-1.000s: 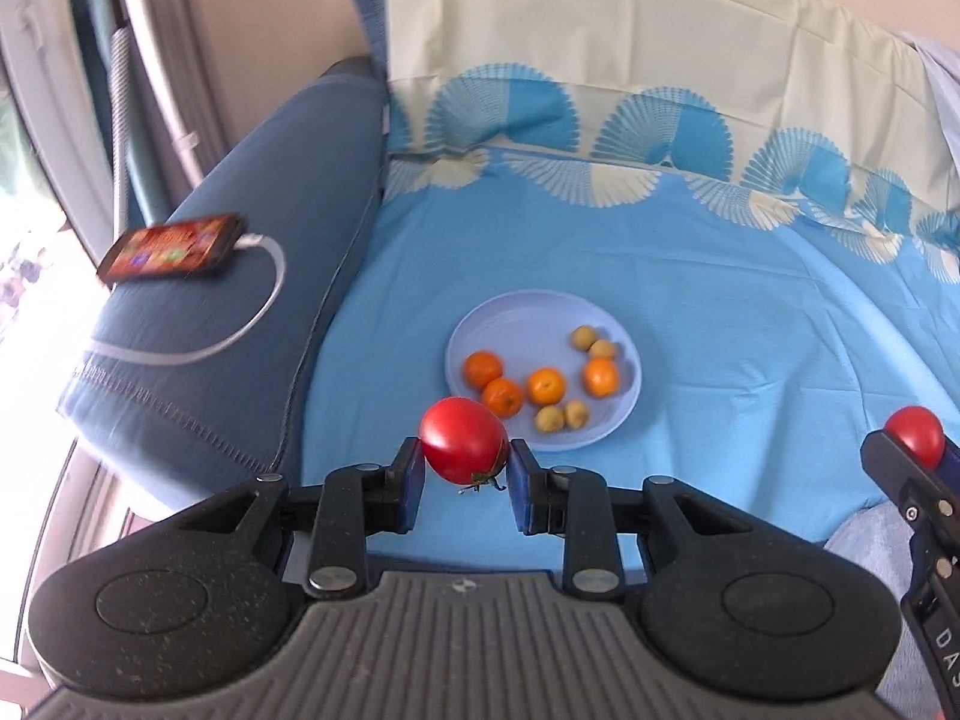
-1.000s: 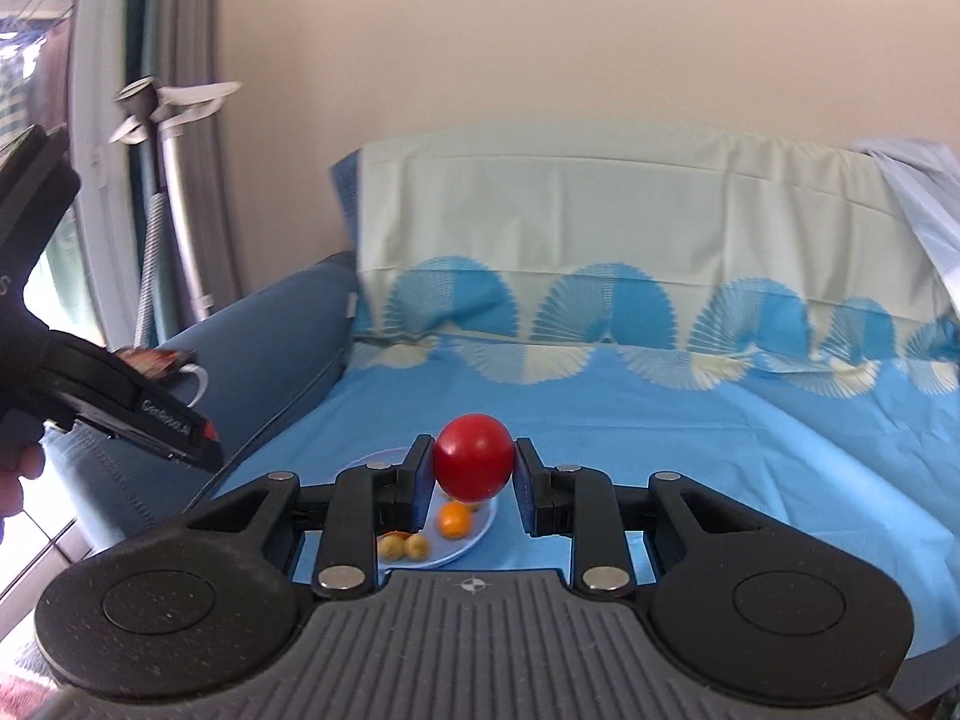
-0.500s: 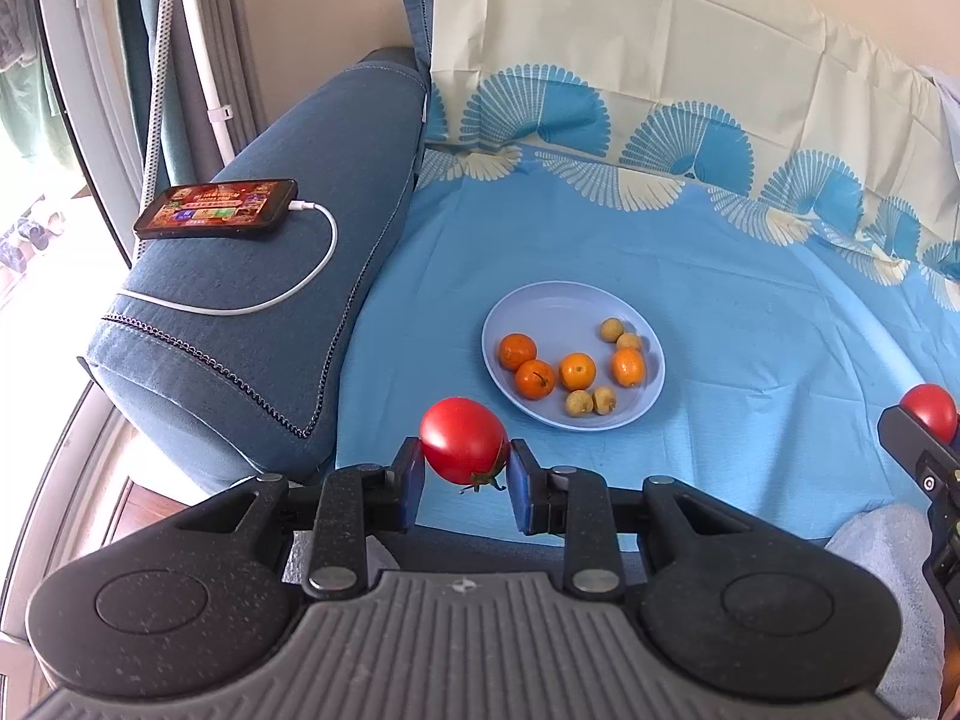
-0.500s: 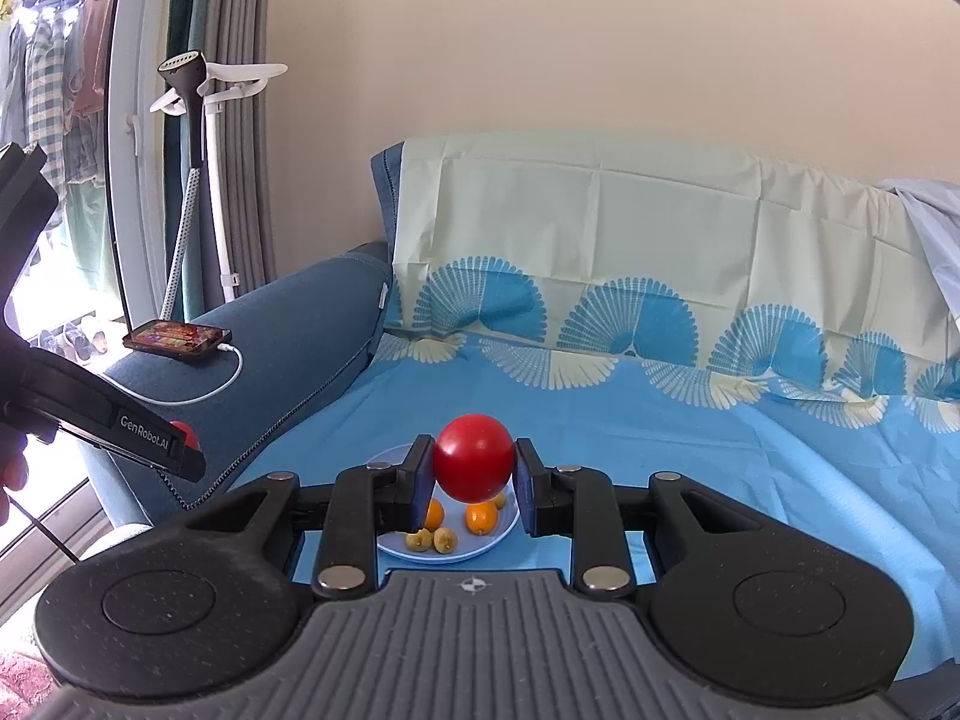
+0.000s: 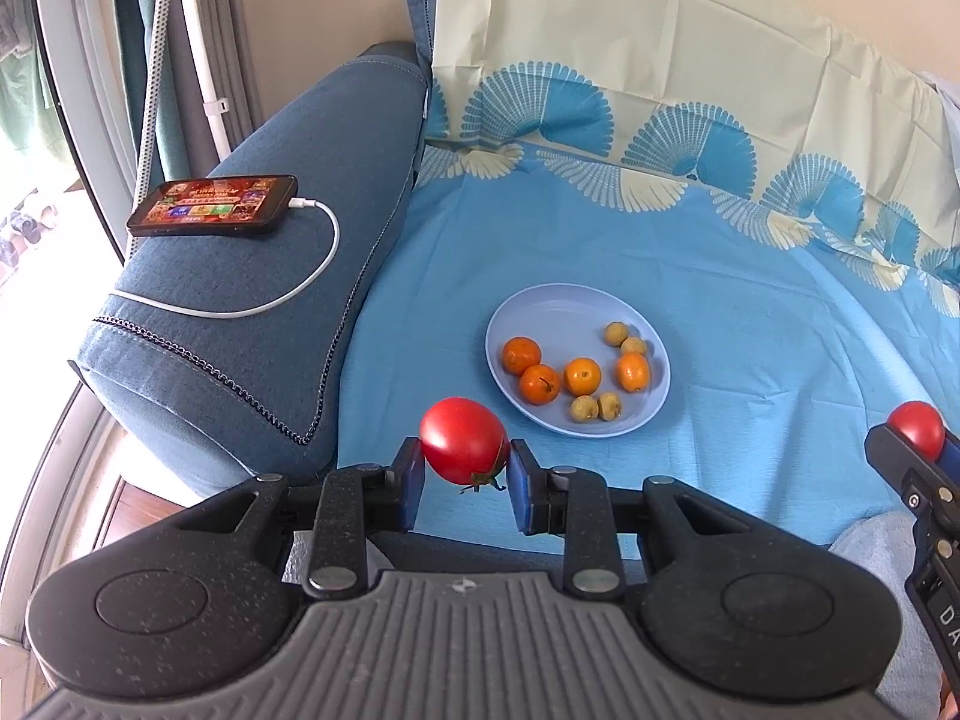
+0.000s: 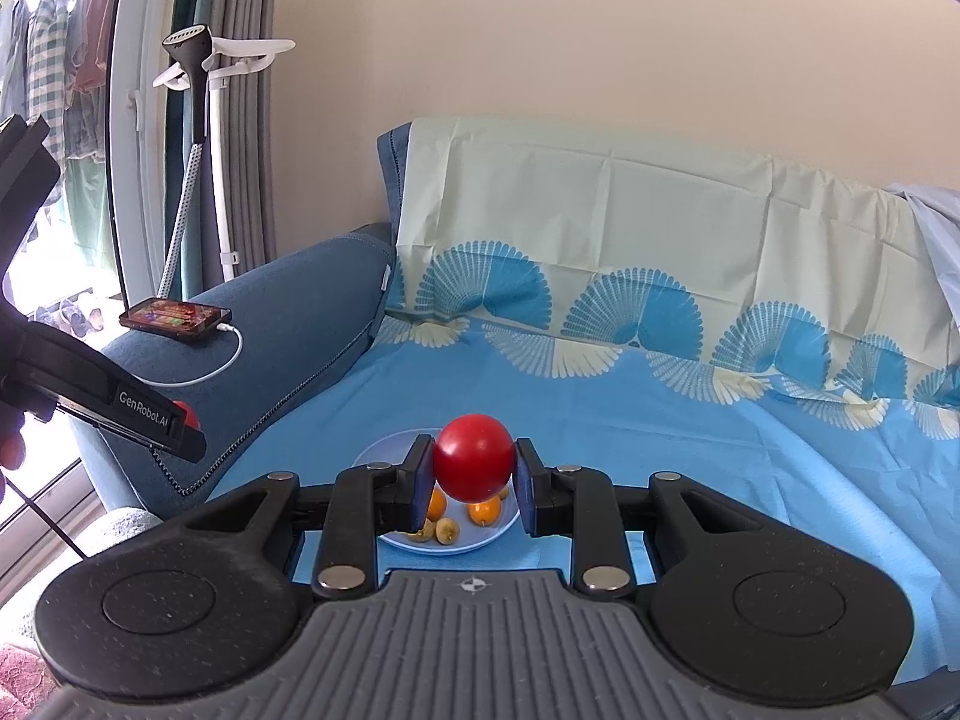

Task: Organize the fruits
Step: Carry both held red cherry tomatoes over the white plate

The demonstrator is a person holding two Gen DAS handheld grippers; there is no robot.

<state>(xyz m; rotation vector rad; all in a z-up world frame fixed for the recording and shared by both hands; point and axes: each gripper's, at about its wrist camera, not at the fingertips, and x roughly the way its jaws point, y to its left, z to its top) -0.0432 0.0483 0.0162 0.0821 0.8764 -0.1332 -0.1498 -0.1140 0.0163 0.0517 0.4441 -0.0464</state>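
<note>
Both tongs are squeezed shut on red tomatoes. Left tongs tip down toward the plate and grip a tomato with a green stem, which hangs in the air just in front of the plate's near left rim. Right tongs point more level and hold a smooth round tomato in the air, in front of the plate in that view.

On the plate lie four little oranges and four small tan fruits.

Under the plate is a blue sheet with fan shapes, spread over a sofa. Left of the plate is the sofa's dark blue arm. A phone lies on that arm with its screen lit, and a white cable is plugged into it. Behind the plate the sheet climbs up the sofa back, pale on top. Far to the left of the plate are curtains and a white stand, with a bright window beside them.
</note>
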